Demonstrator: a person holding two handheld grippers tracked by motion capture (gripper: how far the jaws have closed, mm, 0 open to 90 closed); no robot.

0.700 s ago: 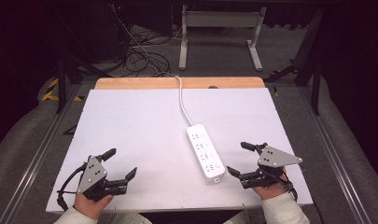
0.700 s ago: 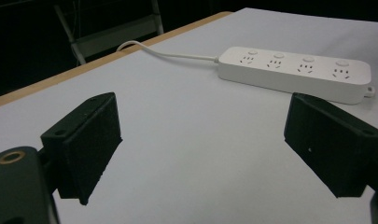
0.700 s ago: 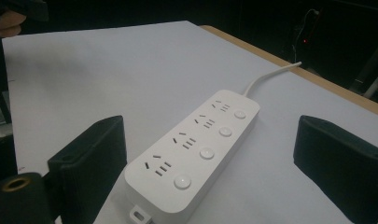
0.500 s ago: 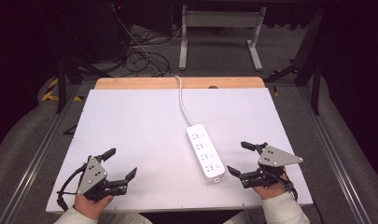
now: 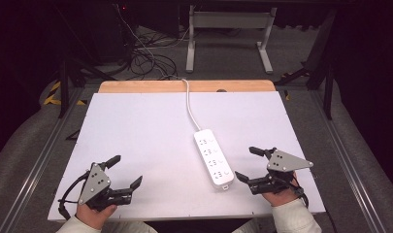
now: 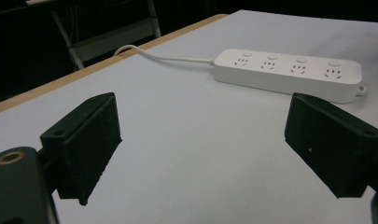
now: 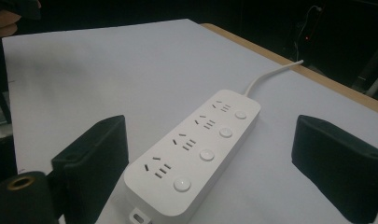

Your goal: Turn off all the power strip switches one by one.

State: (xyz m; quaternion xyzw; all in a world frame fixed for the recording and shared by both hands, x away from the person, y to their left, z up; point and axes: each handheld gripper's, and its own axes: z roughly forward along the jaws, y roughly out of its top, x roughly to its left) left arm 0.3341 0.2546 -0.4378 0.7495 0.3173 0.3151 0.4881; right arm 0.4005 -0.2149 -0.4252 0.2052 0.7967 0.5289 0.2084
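Observation:
A white power strip (image 5: pixel 213 158) with several sockets and round buttons lies right of centre on the white table top (image 5: pixel 145 131). Its white cable (image 5: pixel 189 106) runs to the far edge. My left gripper (image 5: pixel 126 171) rests open near the front left, well apart from the strip. My right gripper (image 5: pixel 248 163) stands open just right of the strip's near end. In the left gripper view the power strip (image 6: pixel 289 73) lies far off past my gripper (image 6: pixel 214 140). In the right gripper view the power strip (image 7: pixel 196 151) lies close, between the spread jaws of my gripper (image 7: pixel 214 163).
A wooden strip (image 5: pixel 184 86) borders the table's far edge. Metal rails (image 5: pixel 36 160) run along both sides. Behind the table, cables (image 5: pixel 145 60) lie on the floor beside a grey frame (image 5: pixel 228 29).

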